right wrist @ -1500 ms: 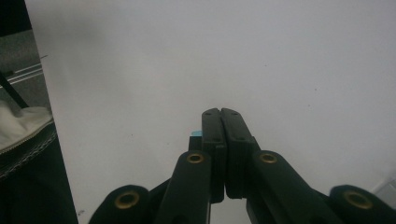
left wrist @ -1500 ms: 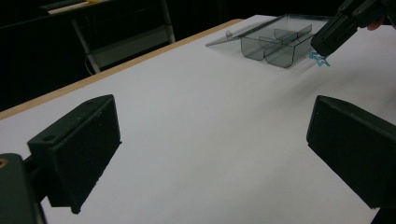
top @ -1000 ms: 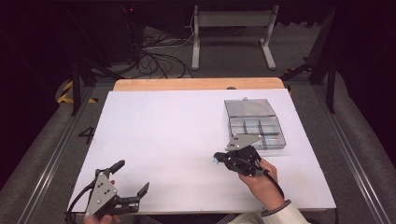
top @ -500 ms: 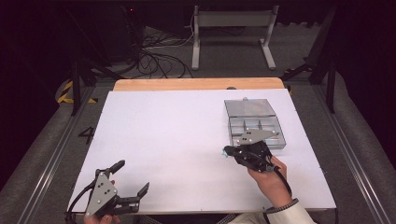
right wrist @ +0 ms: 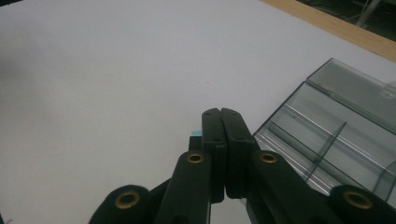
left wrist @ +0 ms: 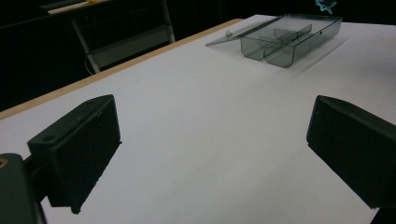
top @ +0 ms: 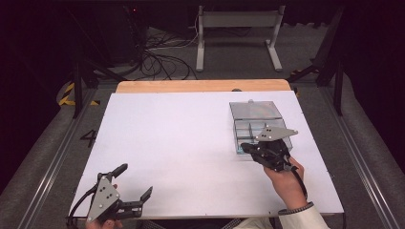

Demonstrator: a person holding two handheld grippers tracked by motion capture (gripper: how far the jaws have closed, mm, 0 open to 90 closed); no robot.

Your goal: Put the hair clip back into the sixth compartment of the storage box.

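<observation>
High view | right gripper clamped on a small turquoise piece beside compartment box | left gripper held agape.

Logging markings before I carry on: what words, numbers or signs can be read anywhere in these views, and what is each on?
"4": a dark numeral on the grey floor mat left of the table.
Yellow and black hazard stripes, no words, on the floor farther back on the left.
Clear compartment box: no readable label.
Nothing else readable.
</observation>
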